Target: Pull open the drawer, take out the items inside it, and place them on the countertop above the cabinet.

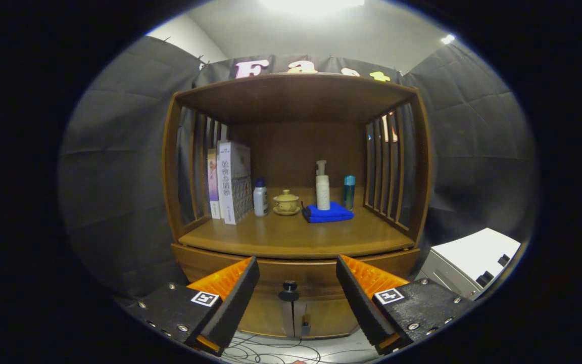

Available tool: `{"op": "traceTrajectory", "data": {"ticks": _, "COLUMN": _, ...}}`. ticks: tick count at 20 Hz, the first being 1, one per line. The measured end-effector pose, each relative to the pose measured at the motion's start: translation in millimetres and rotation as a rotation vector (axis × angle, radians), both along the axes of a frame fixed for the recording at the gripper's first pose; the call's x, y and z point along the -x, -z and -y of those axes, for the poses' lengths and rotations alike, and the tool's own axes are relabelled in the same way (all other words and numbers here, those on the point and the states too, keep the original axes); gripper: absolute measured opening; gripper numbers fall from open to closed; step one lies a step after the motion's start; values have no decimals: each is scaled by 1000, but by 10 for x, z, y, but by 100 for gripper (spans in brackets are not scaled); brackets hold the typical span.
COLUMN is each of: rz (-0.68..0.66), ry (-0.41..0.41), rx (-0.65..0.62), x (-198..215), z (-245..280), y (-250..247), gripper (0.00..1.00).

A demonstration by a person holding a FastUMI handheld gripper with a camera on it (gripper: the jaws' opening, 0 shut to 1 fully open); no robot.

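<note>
Here the drawer (296,273) sat shut under the countertop (291,237), its dark knob (289,290) centred between and just beyond the gripper (297,275) fingers, apparently untouched. The gripper was level, facing the cabinet squarely, fingers spread wide and holding nothing.

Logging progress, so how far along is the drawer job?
Nothing looks done: the wooden cabinet drawer is shut. In hand: the hand-held gripper is open, its fingers flanking the round dark drawer knob. Left: pull it open, then move the contents to the wooden countertop.
</note>
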State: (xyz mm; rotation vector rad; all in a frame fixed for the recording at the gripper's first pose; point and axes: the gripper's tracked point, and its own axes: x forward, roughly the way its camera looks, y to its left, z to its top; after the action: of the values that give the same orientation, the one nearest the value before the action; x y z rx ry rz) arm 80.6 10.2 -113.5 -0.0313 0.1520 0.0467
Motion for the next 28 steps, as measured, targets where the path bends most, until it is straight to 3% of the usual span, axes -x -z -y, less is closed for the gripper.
{"op": "traceTrajectory", "data": {"ticks": 6, "rz": -84, "ry": -26, "rx": 94, "x": -387, "z": -284, "y": 619, "gripper": 96}}
{"op": "traceTrajectory", "data": {"ticks": 15, "rz": -180, "ry": 27, "rx": 126, "x": -739, "z": -180, "y": 1215, "gripper": 92}}
{"op": "traceTrajectory", "data": {"ticks": 18, "rz": -172, "ry": 78, "rx": 118, "x": -837, "z": -63, "y": 1296, "gripper": 81}}
{"op": "traceTrajectory", "data": {"ticks": 23, "rz": -191, "ry": 68, "rx": 119, "x": -853, "z": -95, "y": 1437, "gripper": 50}}
{"op": "traceTrajectory", "data": {"ticks": 28, "rz": -178, "ry": 92, "rx": 127, "x": -838, "z": -88, "y": 1485, "gripper": 44}}
